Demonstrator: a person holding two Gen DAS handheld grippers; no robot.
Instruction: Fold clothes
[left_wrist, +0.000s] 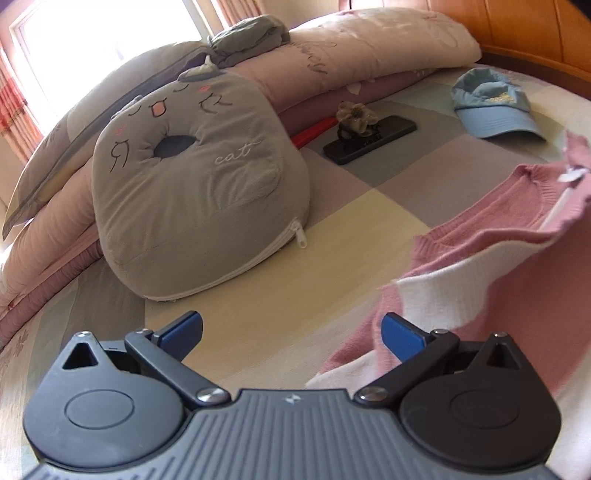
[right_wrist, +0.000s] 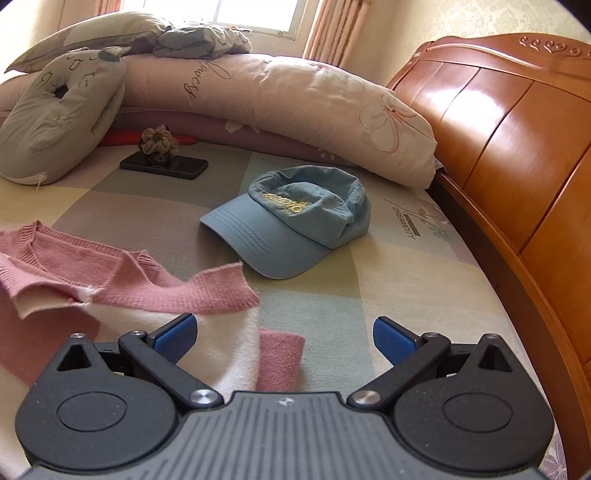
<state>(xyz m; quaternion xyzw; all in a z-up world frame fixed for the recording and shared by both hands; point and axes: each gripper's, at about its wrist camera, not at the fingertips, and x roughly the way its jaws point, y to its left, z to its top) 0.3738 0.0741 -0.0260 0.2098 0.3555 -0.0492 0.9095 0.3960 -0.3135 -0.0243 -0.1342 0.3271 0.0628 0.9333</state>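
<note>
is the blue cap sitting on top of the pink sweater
No, the blue cap lies on the bare bedsheet, apart from the pink sweater, with a strip of sheet between them.

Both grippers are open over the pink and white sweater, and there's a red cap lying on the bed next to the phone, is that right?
Not quite: the cap is light blue, not red, as the right wrist view shows. The rest holds: the left gripper and right gripper are both open over the pink and white sweater, and the phone lies on the bed near the cap.
</note>
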